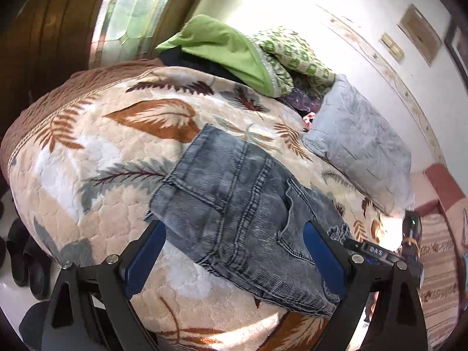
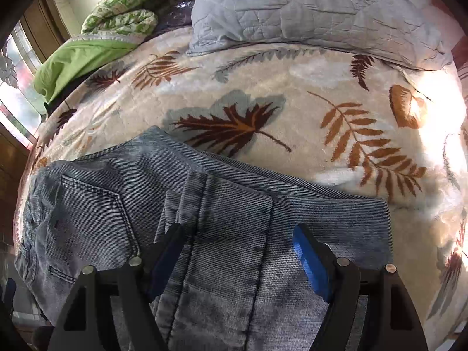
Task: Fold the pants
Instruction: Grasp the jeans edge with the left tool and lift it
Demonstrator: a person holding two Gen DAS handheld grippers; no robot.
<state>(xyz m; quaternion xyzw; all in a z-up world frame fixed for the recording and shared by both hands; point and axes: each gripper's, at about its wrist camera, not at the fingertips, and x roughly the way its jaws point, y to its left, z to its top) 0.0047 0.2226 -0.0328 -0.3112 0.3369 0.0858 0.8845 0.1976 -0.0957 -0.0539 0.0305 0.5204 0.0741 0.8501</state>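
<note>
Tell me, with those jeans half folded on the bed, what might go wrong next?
The jeans lie near the edge of the soft leaf-print blanket, so a careless tug could drag them off. Both the left gripper and right gripper are open above the denim; pinching only the top layer could undo the fold. The plush blanket might also get pinched along with the fabric.

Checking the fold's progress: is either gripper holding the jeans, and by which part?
Neither. The left gripper and right gripper are both open above the folded jeans.
</note>
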